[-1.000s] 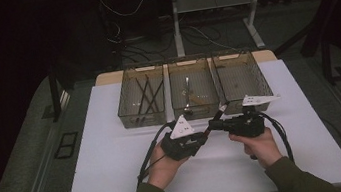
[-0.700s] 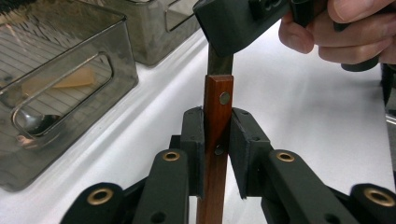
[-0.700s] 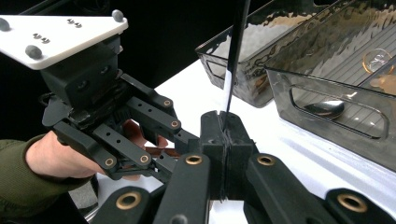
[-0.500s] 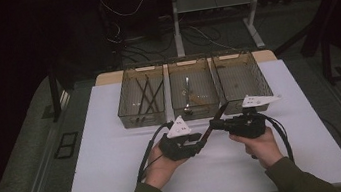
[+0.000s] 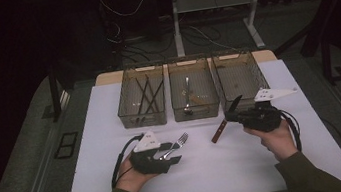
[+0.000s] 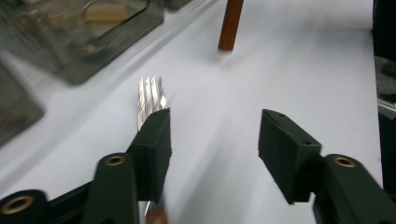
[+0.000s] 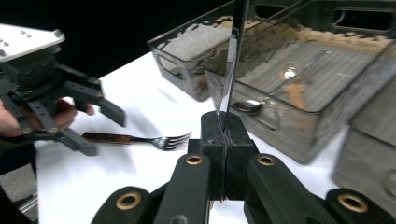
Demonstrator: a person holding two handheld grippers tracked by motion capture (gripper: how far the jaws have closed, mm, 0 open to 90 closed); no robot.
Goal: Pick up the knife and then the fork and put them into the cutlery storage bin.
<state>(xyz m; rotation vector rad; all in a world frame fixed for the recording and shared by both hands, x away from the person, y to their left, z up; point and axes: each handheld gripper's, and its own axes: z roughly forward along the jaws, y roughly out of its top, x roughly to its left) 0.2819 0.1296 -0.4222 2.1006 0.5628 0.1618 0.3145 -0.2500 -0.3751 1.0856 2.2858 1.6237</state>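
Note:
A fork (image 5: 176,145) with a wooden handle lies on the white table (image 5: 204,172), tines pointing toward the bins. My left gripper (image 5: 170,154) stands open over its handle end. Its jaws have just been opening, and the pads are clear of the fork. From the left gripper view (image 6: 212,135) the tines (image 6: 150,93) stick out past the left jaw. My right gripper (image 5: 230,116) is shut on a knife (image 5: 220,131), blade up and brown handle hanging down-left. In the right gripper view (image 7: 225,126) the blade (image 7: 237,51) rises from between the jaws, with the fork (image 7: 154,139) and the left gripper (image 7: 88,126) beyond.
Three clear bins stand in a row at the back of the table. The left bin (image 5: 125,113) holds dark sticks, the middle bin (image 5: 196,113) a spoon, and the right bin (image 5: 256,76) stands just beyond my right gripper. Cables trail from both grippers.
The left gripper has pulled left and toward the person, away from the right one, and its jaws have opened. The fork now lies on the table. The right gripper shifted slightly right with the knife.

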